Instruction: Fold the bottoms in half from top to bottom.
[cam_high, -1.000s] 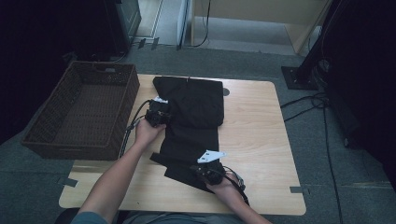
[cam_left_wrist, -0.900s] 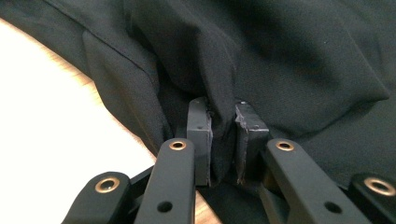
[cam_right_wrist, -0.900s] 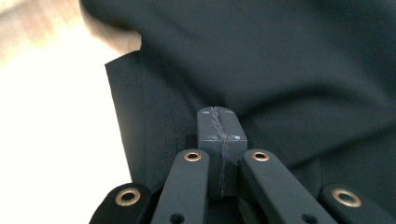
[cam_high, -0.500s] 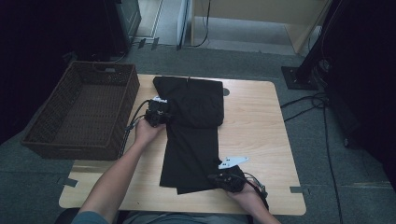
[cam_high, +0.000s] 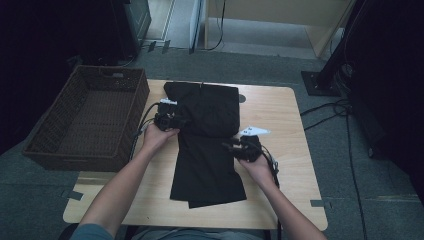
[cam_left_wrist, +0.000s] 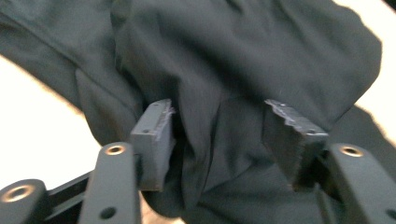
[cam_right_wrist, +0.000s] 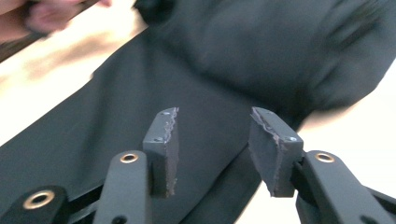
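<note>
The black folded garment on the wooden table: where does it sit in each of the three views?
High view: black folded garment runs down the middle of the light wooden table, right of the brown wicker basket.
Left gripper view: the garment lies across the upper frame, a fold between the open jaws.
Right gripper view: the garment crosses diagonally beyond the open jaws.
Shared landmark: the pale tabletop.

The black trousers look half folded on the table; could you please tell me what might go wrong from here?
1. The left tongs have just been opening, yet a ridge of the black trousers stands between the pads without being pressed; pulling away could snag it and undo the fold.
2. The right tongs, also just opening, hang over the trouser edge near bare table; a re-grip there may catch too little cloth.
3. The wicker basket overhangs the table's left edge, so a nudge could shift it.
</note>
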